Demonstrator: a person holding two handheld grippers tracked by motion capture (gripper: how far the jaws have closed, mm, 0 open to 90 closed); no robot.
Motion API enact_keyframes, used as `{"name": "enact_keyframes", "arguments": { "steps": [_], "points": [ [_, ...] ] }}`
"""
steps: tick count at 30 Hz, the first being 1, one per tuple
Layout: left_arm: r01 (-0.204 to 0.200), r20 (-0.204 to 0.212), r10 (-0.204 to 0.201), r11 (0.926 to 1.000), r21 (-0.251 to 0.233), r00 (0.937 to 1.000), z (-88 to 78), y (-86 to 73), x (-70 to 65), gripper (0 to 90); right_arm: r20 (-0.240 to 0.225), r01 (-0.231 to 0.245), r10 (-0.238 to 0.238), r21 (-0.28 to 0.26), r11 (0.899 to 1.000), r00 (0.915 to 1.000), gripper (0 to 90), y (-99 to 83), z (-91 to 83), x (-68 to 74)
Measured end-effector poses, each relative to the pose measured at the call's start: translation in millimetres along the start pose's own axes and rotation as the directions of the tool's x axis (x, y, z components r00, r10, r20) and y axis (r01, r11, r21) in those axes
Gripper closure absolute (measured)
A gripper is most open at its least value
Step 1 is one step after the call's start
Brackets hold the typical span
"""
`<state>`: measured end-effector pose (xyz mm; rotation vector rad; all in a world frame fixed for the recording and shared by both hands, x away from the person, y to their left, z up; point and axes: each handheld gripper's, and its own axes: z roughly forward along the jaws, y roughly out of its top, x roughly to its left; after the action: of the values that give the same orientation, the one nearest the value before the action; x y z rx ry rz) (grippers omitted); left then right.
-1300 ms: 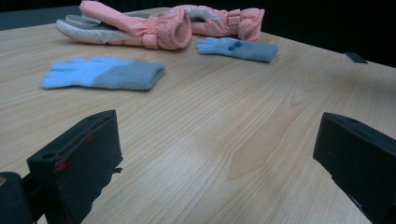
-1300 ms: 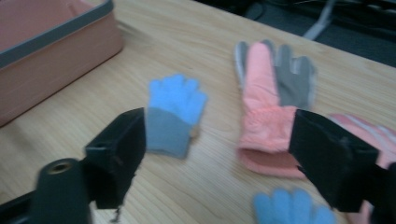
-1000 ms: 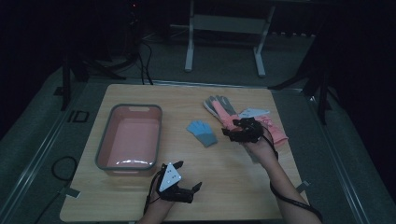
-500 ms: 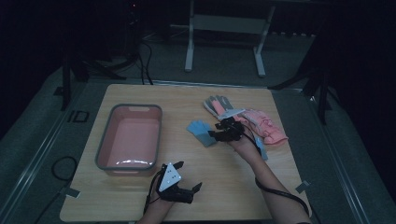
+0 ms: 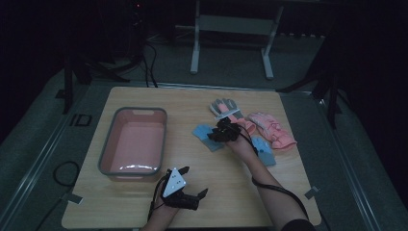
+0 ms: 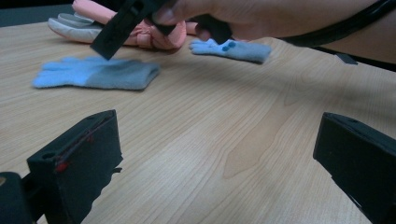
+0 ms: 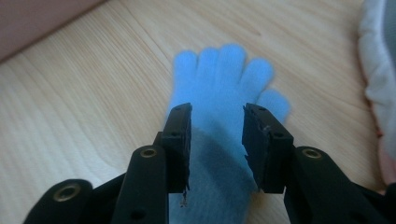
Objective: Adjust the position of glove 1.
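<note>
A light blue glove (image 5: 206,137) with a grey cuff lies flat at the table's middle. My right gripper (image 5: 216,134) hovers over it, open. In the right gripper view the glove (image 7: 219,79) lies beneath the gripper (image 7: 217,112), with the jaws a glove-width apart over the palm and nothing between them. A second blue glove (image 5: 263,151) rests right of the hand. My left gripper (image 5: 195,181) sits near the front edge, wide open and empty (image 6: 219,154). The left gripper view looks across the wood at the blue glove (image 6: 93,74) and the second blue glove (image 6: 233,49).
A pink tub (image 5: 132,144) with a grey rim stands at the left. A grey and white glove (image 5: 223,108) and pink gloves (image 5: 272,130) lie at the back right. Bare wood spans the front between the two hands.
My right gripper has swung left, away from the pink gloves, and now hangs over the blue glove. The left gripper has stayed put.
</note>
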<state>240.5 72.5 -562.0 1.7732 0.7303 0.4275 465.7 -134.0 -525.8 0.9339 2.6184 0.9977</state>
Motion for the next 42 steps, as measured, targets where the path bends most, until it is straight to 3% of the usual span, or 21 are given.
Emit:
{"name": "enact_keyframes", "arguments": {
  "steps": [7,11,13,16,17,22,24,26,31,38,39,41,42],
  "points": [
    [0.002,-0.001,-0.002,1.0,0.0,1.0,0.0,0.0,0.2,1.1,0.002,0.042,-0.042,0.028,0.999,0.9991,61.1,-6.1,18.7,-0.3],
    [0.0,-0.002,0.0,1.0,0.001,1.0,0.1,0.0,-0.1,1.1,0.024,0.064,-0.064,0.016,0.998,0.9976,62.0,-8.2,19.1,2.9],
    [-0.002,-0.003,0.002,1.0,0.002,1.0,0.1,0.1,-0.1,1.1,0.022,0.046,-0.046,-0.004,0.999,0.9987,69.2,-10.7,19.1,3.3],
    [0.0,-0.003,0.0,1.0,0.003,1.0,0.2,0.1,-0.1,1.1,0.02,0.041,-0.04,-0.011,0.999,0.999,72.8,-11.3,19.2,3.7],
    [0.001,-0.003,-0.001,1.0,0.002,1.0,0.2,0.1,-0.1,1.1,0.02,0.02,-0.02,-0.011,1.0,0.9996,79.4,-11.5,19.2,5.9],
    [0.003,-0.004,-0.003,1.0,0.002,1.0,0.3,0.1,0.0,1.1,0.055,-0.047,0.048,-0.009,0.999,0.9973,85.5,-11.2,18.4,12.9],
    [0.003,-0.003,-0.003,1.0,0.002,1.0,0.2,0.1,0.0,1.1,0.112,-0.092,0.094,-0.025,0.995,0.9892,86.5,-9.9,8.8,20.4],
    [0.002,-0.004,-0.002,1.0,0.001,1.0,0.1,0.0,0.0,1.1,0.122,-0.115,0.119,-0.044,0.992,0.9853,86.6,-10.0,3.2,23.2],
    [0.0,-0.005,0.0,1.0,0.002,1.0,0.1,0.1,-0.2,1.1,0.171,-0.163,0.178,-0.097,0.982,0.969,86.7,-11.4,-32.8,38.5],
    [0.001,-0.008,-0.001,1.0,0.003,1.0,0.4,0.1,-0.3,1.1,0.231,-0.264,0.301,-0.175,0.948,0.9253,86.7,-27.3,-82.7,59.3],
    [0.001,-0.008,-0.001,1.0,0.003,1.0,0.4,0.2,-0.3,1.1,0.251,-0.262,0.298,-0.168,0.95,0.9209,86.7,-30.8,-88.2,63.6],
    [0.001,-0.008,-0.001,1.0,0.004,1.0,0.5,0.2,-0.2,1.1,0.259,-0.283,0.326,-0.187,0.941,0.9094,86.8,-37.4,-96.3,69.6],
    [0.002,-0.008,-0.002,1.0,0.004,1.0,0.5,0.2,-0.2,1.1,0.27,-0.283,0.324,-0.18,0.942,0.9068,86.7,-39.9,-98.6,73.0]
  ]
}}
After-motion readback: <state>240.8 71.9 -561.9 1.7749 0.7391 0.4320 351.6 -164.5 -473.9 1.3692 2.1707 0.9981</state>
